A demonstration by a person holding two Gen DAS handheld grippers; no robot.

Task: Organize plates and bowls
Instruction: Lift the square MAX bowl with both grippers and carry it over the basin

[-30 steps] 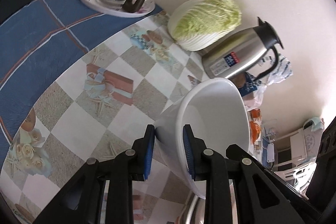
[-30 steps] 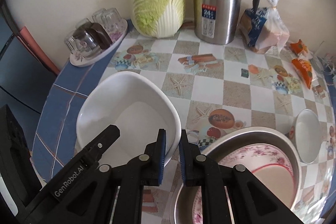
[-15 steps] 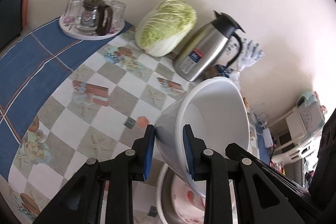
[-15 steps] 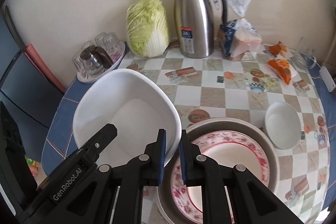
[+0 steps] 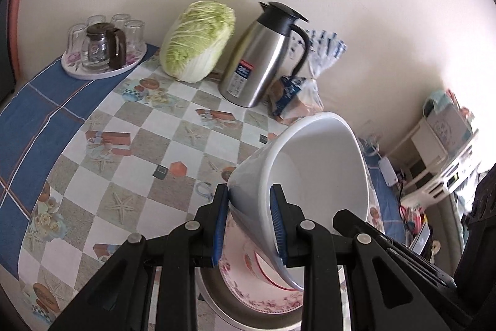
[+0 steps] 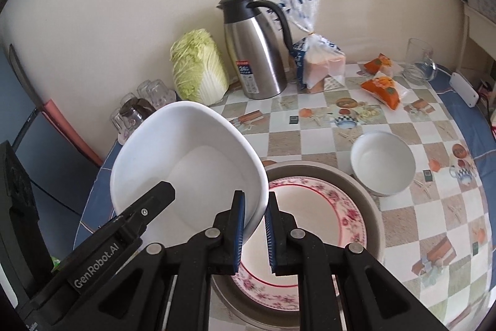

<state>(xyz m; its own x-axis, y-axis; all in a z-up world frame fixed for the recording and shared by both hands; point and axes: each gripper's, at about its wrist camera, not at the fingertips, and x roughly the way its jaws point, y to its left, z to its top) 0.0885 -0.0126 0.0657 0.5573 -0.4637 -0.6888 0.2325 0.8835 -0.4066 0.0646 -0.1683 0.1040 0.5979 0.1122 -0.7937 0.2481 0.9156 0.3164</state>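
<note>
A large white bowl (image 6: pixel 189 163) hangs tilted in the air, gripped on opposite rims by both grippers. My right gripper (image 6: pixel 254 225) is shut on its near right rim. My left gripper (image 5: pixel 249 222) is shut on its other rim, and the bowl (image 5: pixel 316 176) fills that view's centre. Below and right of it sits a floral plate (image 6: pixel 325 207) inside a wide grey dish (image 6: pixel 369 207); both show under the bowl in the left wrist view (image 5: pixel 266 290). A small white bowl (image 6: pixel 383 163) stands on the table to the right of the dish.
At the back stand a cabbage (image 6: pixel 198 67), a steel thermos jug (image 6: pixel 254 51), a bread bag (image 6: pixel 319 58), orange snack packs (image 6: pixel 381 82) and a glass (image 6: pixel 418 59). A tray of glasses (image 5: pixel 104 51) sits back left. The table edge (image 6: pixel 90 207) runs under the bowl.
Both grippers have lifted the large white bowl up and carried it right, toward the grey dish with the floral plate. More of the table and the small bowl have come into view.
</note>
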